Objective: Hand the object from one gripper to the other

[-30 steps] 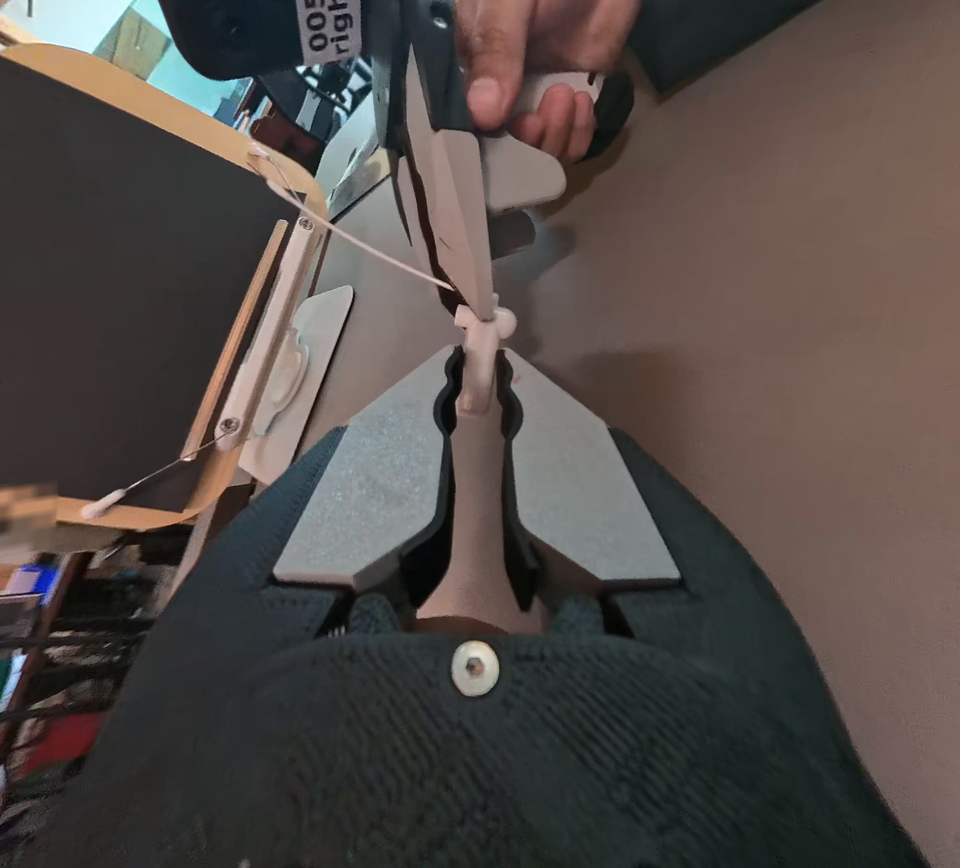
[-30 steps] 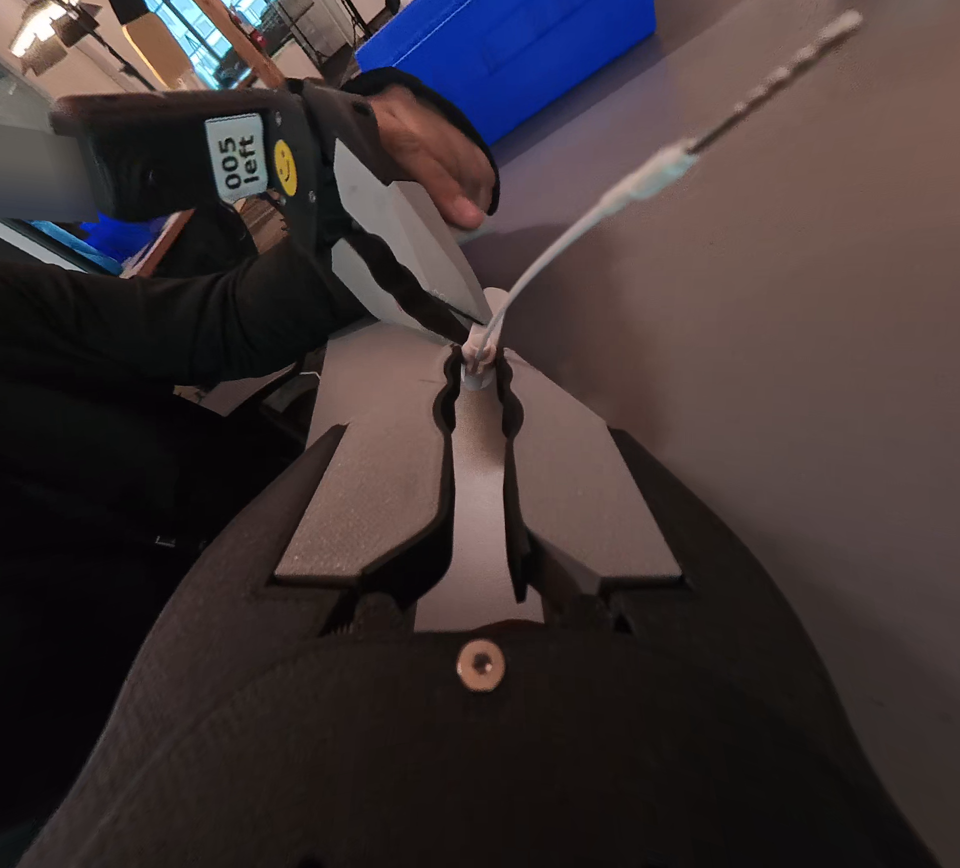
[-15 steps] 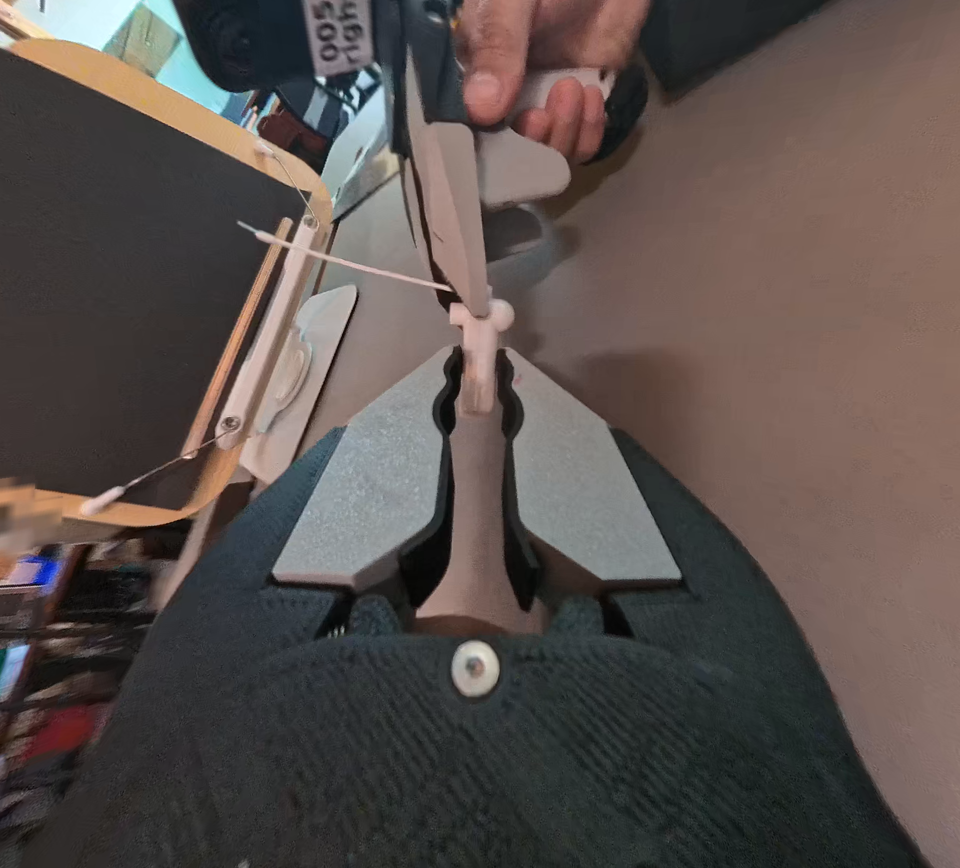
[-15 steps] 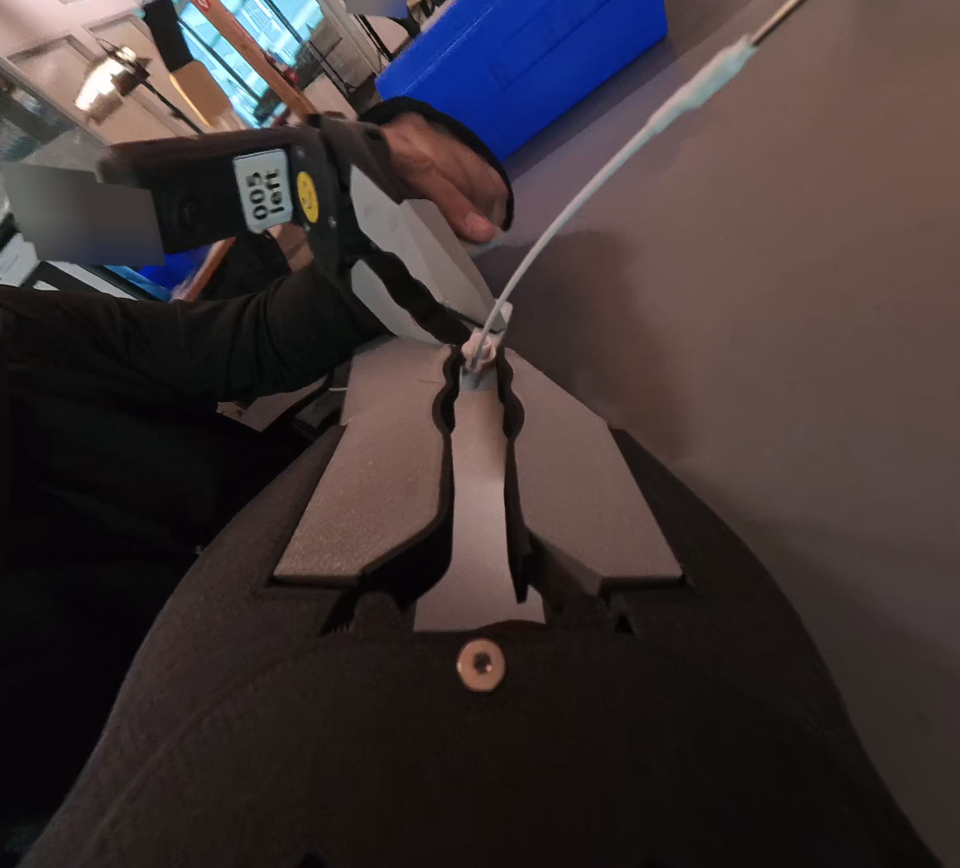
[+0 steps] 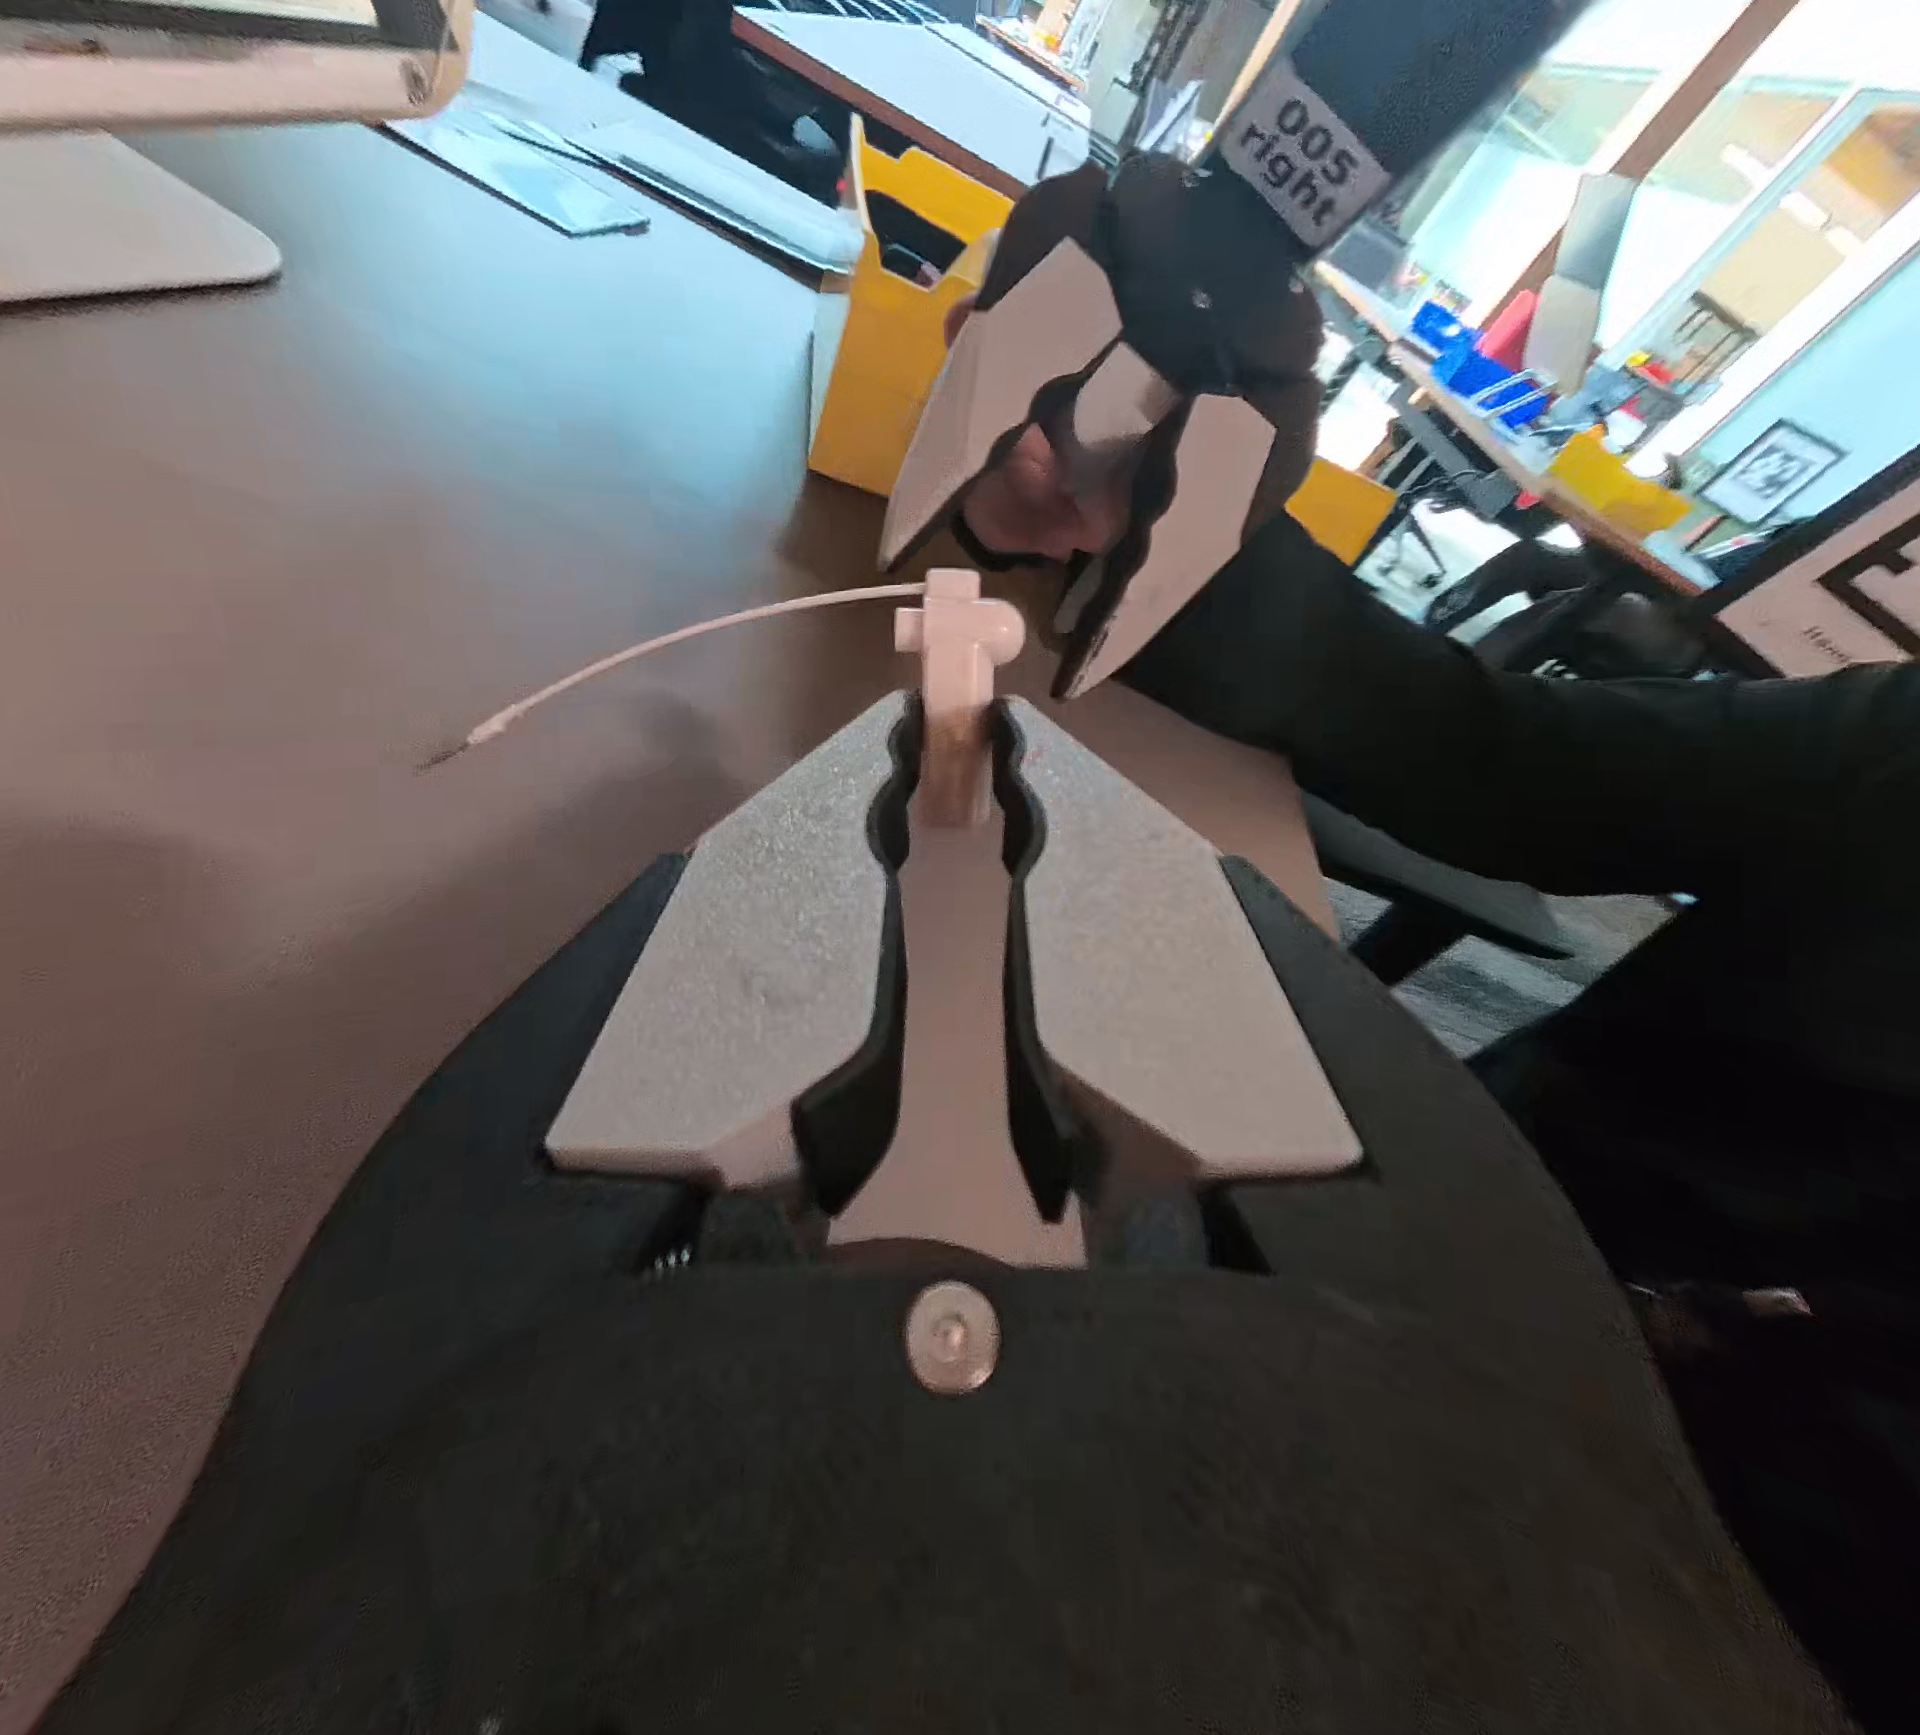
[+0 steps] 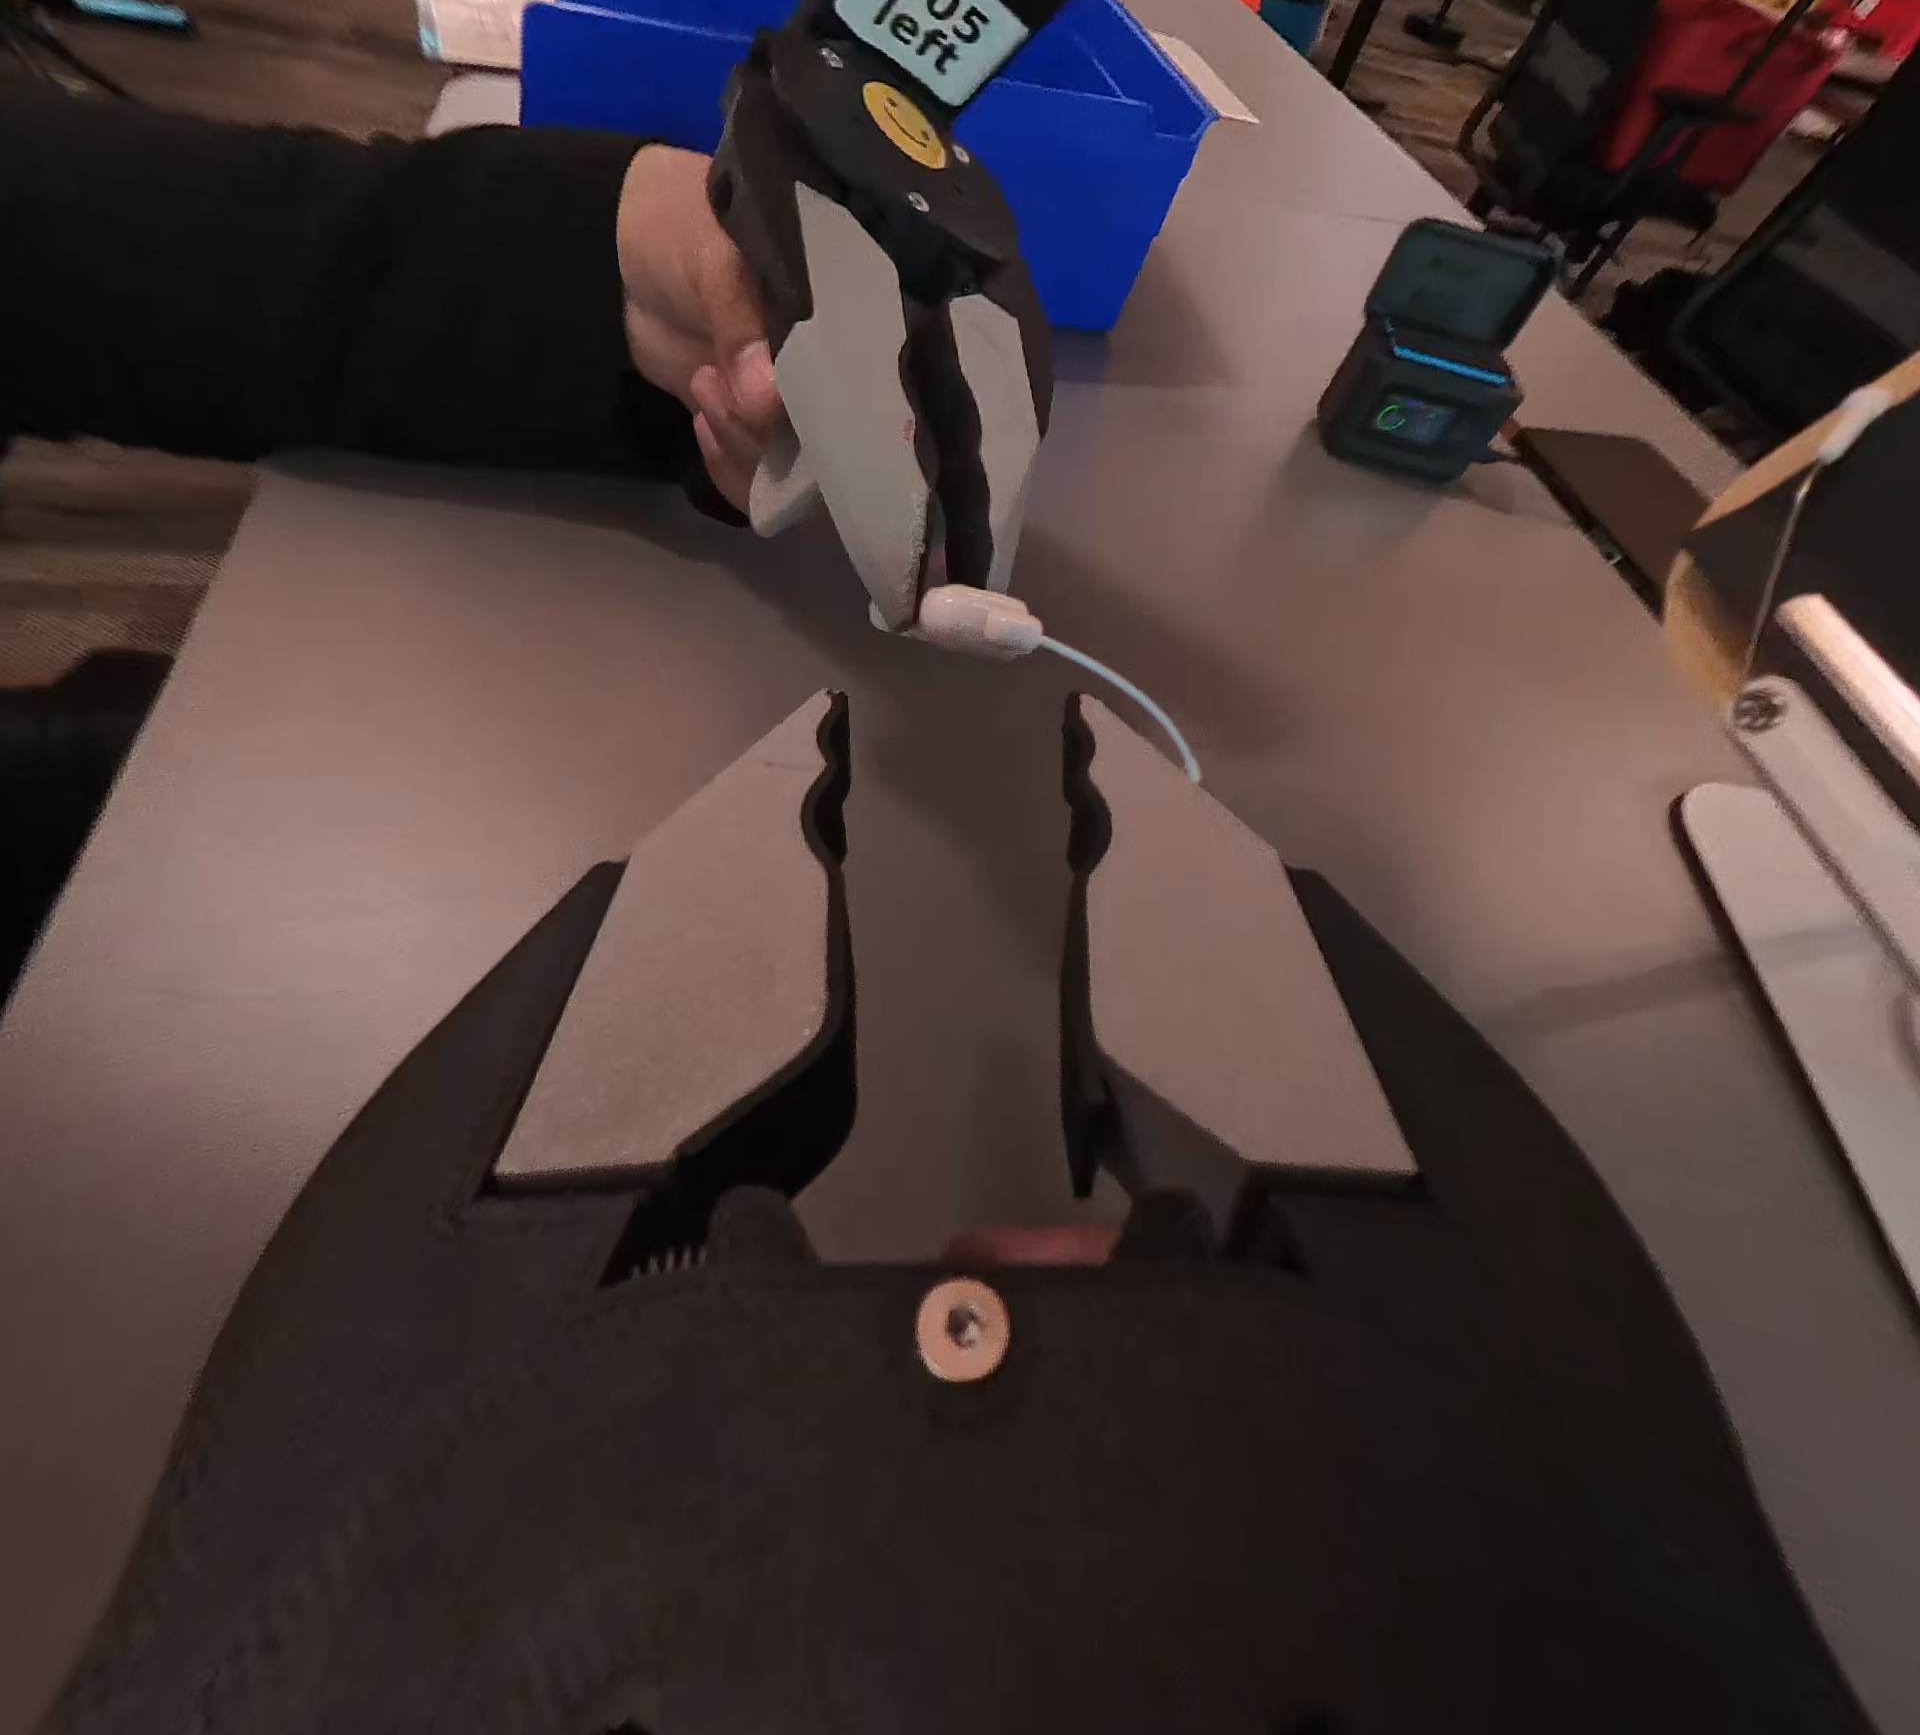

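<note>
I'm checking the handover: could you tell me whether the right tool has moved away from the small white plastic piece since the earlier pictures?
Yes. The right tool has opened and backed off the white plastic piece, which the left tool grips above the brown table.

Left gripper (image 5: 954,729): finger plates matt grey, fine-grained texture; body matt black, layered-print ribbing; centre screw (image 5: 953,1338) bright metal. Right gripper (image 6: 954,714): same finish. Object (image 5: 956,646): smooth white plastic w/ thin flexible stem, looks semi-matt. Table (image 5: 312,594): smooth matt brown-grey laminate. Bin (image 6: 1081,158): glossy blue plastic. Sleeve (image 5: 1507,750): black cloth.
</note>
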`<action>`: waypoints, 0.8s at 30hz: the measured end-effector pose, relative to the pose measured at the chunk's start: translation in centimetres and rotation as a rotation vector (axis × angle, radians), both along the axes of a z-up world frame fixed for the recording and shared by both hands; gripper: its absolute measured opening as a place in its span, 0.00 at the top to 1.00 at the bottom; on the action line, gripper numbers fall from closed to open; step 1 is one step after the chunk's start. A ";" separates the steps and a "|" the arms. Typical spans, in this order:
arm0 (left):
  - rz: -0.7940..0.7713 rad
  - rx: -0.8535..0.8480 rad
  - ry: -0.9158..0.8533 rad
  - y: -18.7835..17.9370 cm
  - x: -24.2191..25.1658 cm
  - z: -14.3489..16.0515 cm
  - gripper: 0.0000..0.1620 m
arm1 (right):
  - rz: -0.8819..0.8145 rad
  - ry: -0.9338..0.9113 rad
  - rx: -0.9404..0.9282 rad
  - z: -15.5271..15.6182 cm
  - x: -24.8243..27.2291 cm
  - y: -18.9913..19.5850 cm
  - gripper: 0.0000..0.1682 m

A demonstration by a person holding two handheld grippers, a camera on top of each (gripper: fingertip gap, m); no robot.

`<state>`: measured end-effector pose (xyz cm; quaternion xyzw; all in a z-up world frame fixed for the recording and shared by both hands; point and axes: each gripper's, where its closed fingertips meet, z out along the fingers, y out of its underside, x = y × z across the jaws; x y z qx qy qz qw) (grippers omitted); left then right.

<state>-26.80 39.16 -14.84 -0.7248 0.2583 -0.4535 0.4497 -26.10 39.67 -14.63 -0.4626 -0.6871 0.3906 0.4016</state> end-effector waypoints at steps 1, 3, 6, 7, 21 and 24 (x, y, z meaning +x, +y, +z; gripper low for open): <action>-0.023 -0.025 -0.014 -0.3 0.1 -0.1 0.93 | -0.004 0.004 0.054 -0.1 -0.1 -0.1 0.77; -0.075 -0.068 -0.030 -1.0 0.6 -0.4 0.93 | -0.019 0.031 0.175 0.0 -0.3 0.0 0.76; -0.119 -0.087 0.005 -1.7 1.5 -1.1 0.93 | 0.026 0.020 0.262 -0.7 -0.4 -1.1 0.81; -0.125 -0.089 0.010 -1.8 1.6 -1.2 0.93 | 0.046 0.004 0.265 -1.1 -0.5 -1.4 0.86; 0.064 0.194 0.144 0.2 0.0 1.0 0.83 | -0.085 0.112 -0.116 2.4 0.3 1.9 0.91; 0.201 0.352 0.340 1.8 -1.2 0.7 0.82 | -0.072 0.104 -0.256 2.5 0.4 2.2 0.91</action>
